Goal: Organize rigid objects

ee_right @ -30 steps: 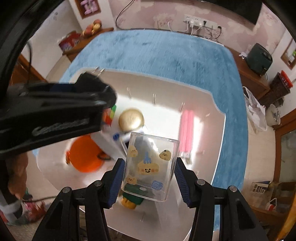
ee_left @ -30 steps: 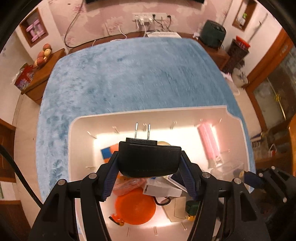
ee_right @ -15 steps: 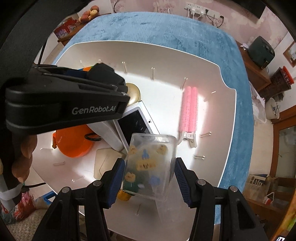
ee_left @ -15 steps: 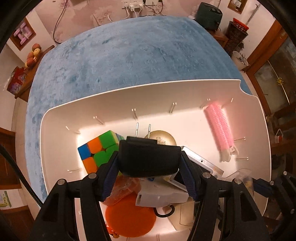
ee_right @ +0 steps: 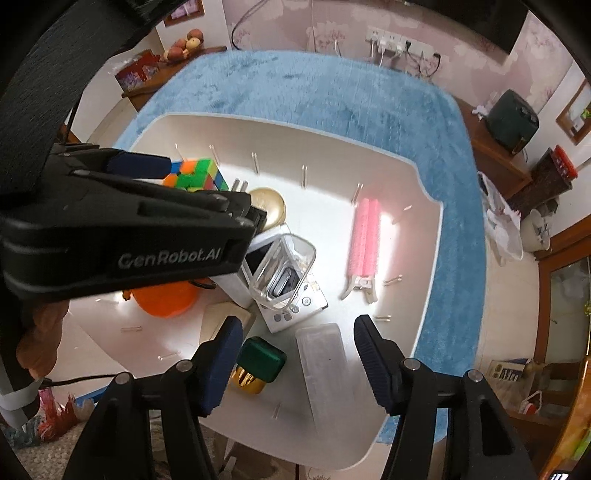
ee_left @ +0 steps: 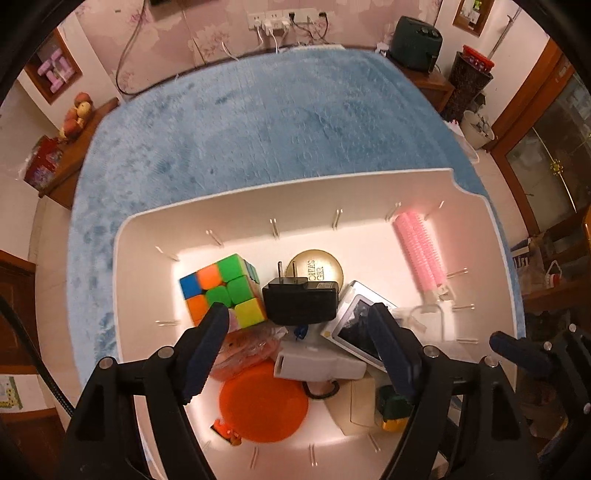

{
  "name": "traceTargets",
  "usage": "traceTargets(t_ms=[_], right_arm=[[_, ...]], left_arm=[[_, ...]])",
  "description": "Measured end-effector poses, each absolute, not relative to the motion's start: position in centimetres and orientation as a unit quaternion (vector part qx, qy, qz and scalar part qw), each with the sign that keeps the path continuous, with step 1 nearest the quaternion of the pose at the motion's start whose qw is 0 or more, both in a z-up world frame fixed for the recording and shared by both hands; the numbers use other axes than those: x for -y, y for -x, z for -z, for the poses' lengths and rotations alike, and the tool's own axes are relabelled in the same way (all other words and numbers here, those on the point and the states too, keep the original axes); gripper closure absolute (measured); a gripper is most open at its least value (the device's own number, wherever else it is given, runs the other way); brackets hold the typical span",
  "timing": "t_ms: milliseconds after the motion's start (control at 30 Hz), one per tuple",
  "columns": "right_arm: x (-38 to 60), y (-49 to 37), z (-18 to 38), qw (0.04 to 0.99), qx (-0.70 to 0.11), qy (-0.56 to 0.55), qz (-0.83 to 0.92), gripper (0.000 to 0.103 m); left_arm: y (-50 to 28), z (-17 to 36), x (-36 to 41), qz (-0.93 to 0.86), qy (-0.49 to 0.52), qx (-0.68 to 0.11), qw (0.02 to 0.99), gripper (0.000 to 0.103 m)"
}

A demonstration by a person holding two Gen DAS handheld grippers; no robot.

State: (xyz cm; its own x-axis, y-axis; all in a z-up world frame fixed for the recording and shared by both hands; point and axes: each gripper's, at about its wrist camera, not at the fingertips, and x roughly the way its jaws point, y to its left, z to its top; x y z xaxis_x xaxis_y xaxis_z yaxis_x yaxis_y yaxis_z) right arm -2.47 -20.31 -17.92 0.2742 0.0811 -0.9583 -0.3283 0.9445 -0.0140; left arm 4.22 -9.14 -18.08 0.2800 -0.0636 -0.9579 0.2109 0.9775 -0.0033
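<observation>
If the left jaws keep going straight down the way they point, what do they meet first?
Most likely the black plug adapter just released, lying between the cube and the tablet in the white bin; depth is unclear.

In the right wrist view my left gripper (ee_right: 125,236) hides most of the multicoloured puzzle cube (ee_right: 195,173) and round orange disc (ee_right: 166,299).

Pink floral wallpaper (ee_left: 207,33) on the far wall, w/ a row of white outlets (ee_left: 284,16) & cords hanging down. Blue plush cover (ee_left: 280,122) spreads over the bed. Dark green appliance (ee_left: 415,44) sits on a wooden cabinet (ee_left: 436,83) at the far right corner; fruit pile (ee_left: 77,112) on a wooden side cabinet (ee_left: 62,166) at left. Glass-fronted wooden cabinet (ee_left: 546,155) along the right. Wall niche (ee_left: 55,70) at upper left. Warm indoor light, floor pale.
</observation>
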Motion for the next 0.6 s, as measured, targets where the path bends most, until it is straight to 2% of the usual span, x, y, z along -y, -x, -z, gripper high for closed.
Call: traceTargets(t_ms=[600], right_arm=[[21.7,3.9,12.9,0.841,-0.519,0.088,-0.128,0.039]], left_arm=[[0.2,10.2,7.4,0.033,-0.041,-0.522,0.851,0.023]])
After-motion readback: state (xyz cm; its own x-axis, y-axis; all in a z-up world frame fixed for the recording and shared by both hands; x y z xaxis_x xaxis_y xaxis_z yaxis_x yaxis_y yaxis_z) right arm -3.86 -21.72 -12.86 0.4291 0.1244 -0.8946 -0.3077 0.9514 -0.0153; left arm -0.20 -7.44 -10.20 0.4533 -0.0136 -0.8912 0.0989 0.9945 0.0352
